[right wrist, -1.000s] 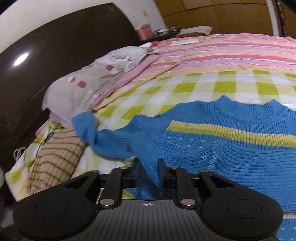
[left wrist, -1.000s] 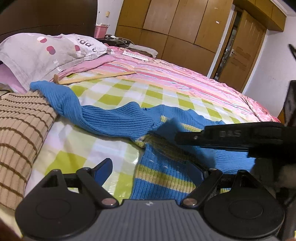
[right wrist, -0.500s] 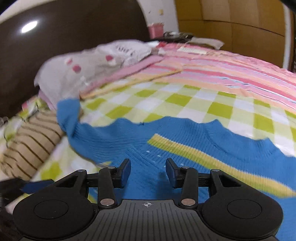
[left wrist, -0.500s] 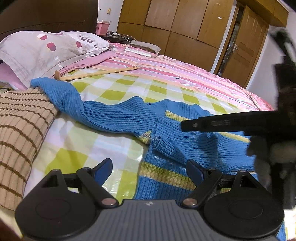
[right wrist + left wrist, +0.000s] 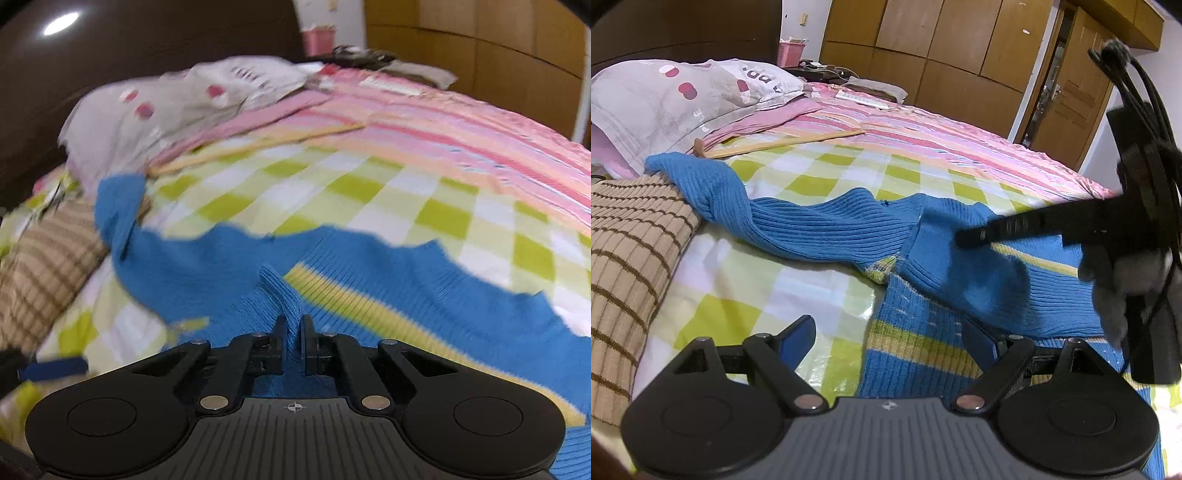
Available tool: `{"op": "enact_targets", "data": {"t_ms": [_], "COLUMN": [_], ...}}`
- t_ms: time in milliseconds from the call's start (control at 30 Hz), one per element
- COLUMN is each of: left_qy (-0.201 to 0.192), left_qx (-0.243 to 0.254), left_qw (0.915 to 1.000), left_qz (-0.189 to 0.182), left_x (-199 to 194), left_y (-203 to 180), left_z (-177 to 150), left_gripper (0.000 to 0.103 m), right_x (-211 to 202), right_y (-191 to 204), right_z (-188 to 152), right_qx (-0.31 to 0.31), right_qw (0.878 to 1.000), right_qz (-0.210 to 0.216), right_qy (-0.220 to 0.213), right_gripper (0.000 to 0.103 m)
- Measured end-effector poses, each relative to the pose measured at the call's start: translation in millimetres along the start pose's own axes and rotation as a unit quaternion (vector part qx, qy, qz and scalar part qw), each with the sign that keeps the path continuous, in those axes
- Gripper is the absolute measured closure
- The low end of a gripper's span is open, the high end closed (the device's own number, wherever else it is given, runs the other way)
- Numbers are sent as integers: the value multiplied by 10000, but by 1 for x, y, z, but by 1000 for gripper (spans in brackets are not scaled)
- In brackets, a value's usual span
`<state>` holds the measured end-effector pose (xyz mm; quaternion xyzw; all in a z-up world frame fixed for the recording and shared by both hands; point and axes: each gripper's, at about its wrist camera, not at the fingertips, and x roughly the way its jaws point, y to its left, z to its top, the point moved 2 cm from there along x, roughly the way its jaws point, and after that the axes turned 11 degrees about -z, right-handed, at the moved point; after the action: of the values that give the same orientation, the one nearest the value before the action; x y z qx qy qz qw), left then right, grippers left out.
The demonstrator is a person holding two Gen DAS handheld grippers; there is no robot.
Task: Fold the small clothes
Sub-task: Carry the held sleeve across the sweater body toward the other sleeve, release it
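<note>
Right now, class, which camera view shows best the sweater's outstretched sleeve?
The left wrist view: the blue sweater's sleeve runs sharp and whole, its cuff resting on the brown striped cushion. The right wrist view shows the same sleeve, but blurred and at the picture's side.

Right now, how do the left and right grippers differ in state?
The left gripper stands wide open, with nothing pressed between its pads; the right gripper is shut on a raised pinch of the blue sweater. The left hangs over the sweater's striped lower edge and the checked bedsheet; the right is at the shoulder, near the yellow stripe. Both point down at the same sweater.
</note>
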<state>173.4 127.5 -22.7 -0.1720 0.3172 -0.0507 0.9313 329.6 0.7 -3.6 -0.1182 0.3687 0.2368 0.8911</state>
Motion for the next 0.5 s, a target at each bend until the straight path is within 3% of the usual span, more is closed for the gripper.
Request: {"op": "enact_targets", "data": {"t_ms": [233, 500], "left_qy": [-8, -67], "left_qx": [80, 76], "left_qw": [9999, 9999], "left_qz": [62, 35], "left_x": [1, 0], "left_y": [-1, -1], "left_z": [-1, -1], "left_gripper": [12, 12], "right_x": [25, -31], "right_y": [4, -30], "right_z": [4, -19], "right_qx": [-188, 678], "right_qw": [9988, 9945], "right_qz": [-430, -611], "right_qy": [104, -511], "right_gripper": [89, 89]}}
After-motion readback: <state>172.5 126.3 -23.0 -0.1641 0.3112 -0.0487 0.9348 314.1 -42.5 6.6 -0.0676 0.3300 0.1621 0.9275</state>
